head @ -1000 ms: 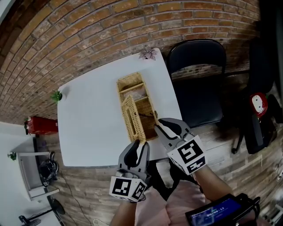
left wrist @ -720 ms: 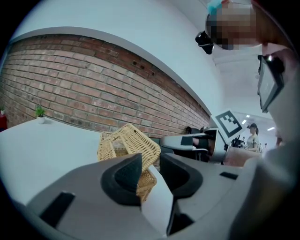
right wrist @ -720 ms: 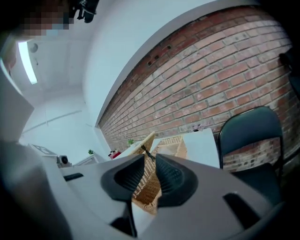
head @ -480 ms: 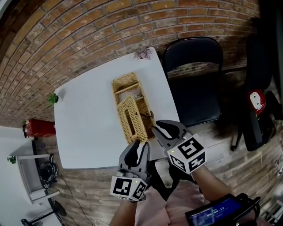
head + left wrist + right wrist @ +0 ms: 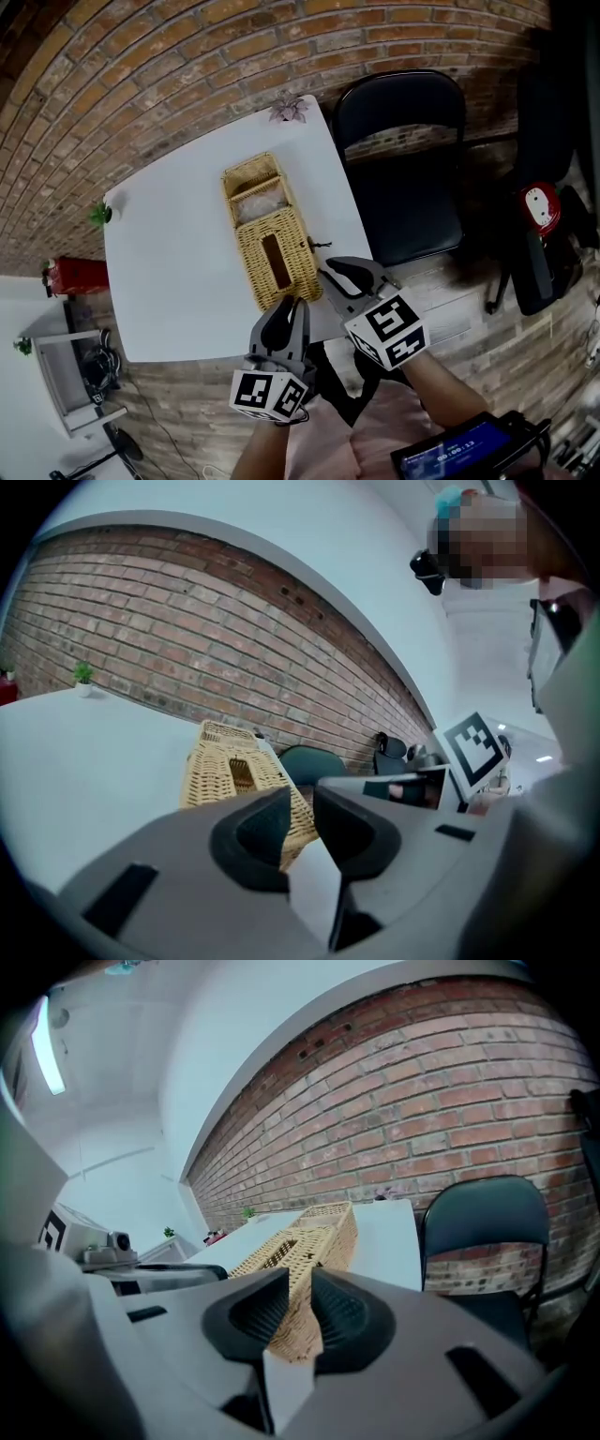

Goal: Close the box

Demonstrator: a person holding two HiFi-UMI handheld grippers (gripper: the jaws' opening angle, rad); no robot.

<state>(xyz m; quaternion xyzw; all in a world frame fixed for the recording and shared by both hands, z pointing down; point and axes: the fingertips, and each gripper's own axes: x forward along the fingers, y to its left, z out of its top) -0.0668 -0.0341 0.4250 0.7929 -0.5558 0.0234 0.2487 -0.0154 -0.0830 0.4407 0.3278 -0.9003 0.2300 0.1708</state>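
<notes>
Your left gripper (image 5: 286, 307), the one nearest to you, has just been closing its jaws, but nothing is between them, so it grips nothing. Your right gripper (image 5: 330, 275) is just beside the near right corner of the box (image 5: 339, 1232), its jaws a little apart and also empty. The change is in the lid (image 5: 272, 255): half a second ago it stood on edge, and now it lies flat on the near part of the box, slot upward. The box rests on the table (image 5: 178, 281), just beyond both grippers. Its far end looks still uncovered, with something white inside. I judge the closing nearly done; perhaps a press remains.
</notes>
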